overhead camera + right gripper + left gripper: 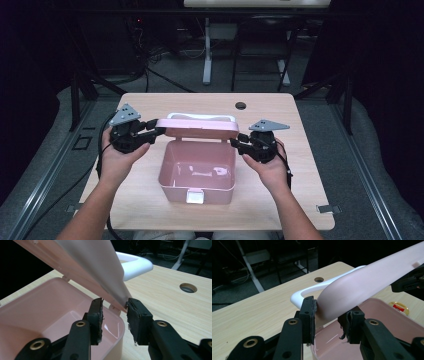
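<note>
Lid (200, 128) of the pink box (197, 170) stands half raised over the open box in the middle of the surface (150, 105), white handle (200, 116) behind it. The left claw (154, 131) grips the lid's left end, pads pressed on it. The right claw (238, 142) brackets the lid's right corner, one pad touching, the other just apart
</note>
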Motion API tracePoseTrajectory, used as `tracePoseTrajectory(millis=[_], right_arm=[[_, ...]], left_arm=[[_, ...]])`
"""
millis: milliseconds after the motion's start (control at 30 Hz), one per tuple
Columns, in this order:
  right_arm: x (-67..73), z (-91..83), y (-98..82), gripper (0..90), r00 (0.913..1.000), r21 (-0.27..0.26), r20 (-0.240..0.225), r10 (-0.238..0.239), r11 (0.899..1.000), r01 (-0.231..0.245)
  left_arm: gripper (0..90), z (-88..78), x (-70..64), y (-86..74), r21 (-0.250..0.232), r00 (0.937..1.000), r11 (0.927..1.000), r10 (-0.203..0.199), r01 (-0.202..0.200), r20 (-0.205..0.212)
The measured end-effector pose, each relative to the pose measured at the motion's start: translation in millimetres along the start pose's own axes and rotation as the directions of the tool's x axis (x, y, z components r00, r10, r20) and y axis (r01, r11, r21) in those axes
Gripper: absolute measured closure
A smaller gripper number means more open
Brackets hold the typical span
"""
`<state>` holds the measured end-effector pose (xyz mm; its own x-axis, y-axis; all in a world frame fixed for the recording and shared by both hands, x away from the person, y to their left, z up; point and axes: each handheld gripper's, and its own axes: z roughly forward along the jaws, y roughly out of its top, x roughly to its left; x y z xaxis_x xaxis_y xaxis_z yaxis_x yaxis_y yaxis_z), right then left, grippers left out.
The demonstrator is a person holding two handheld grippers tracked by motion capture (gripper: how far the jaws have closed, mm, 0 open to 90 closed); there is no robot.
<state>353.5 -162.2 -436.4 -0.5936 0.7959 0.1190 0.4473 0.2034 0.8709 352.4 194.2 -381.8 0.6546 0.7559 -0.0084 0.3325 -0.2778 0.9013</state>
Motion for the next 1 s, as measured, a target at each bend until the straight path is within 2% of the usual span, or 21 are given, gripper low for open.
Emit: tracePoseTrajectory(millis=[467,633,700,1000], right_arm=[[-9.1,18.3,4.3,75.1,0.9983,0.016,0.059,0.003,1.0,-0.004],[-13.0,21.6,5.3,76.7,0.9984,0.013,0.055,0.011,1.0,-0.012],[-13.1,22.3,6.0,77.4,0.998,0.018,0.063,0.006,1.0,-0.007],[-9.5,24.4,10.5,80.1,0.996,0.042,0.085,-0.026,0.999,0.023]], left_arm=[[74.9,9.6,5.1,7.6,0.008,0.9984,0.9997,0.021,-0.021,-0.053],[77.6,12.1,7.3,9.6,0.013,0.9979,0.9997,0.02,-0.019,-0.062],[78.0,13.2,7.3,10.4,0.011,0.9977,0.9999,0.011,-0.011,-0.067],[78.9,10.0,5.8,12.2,0.033,0.9967,0.9993,0.02,-0.018,-0.078]])
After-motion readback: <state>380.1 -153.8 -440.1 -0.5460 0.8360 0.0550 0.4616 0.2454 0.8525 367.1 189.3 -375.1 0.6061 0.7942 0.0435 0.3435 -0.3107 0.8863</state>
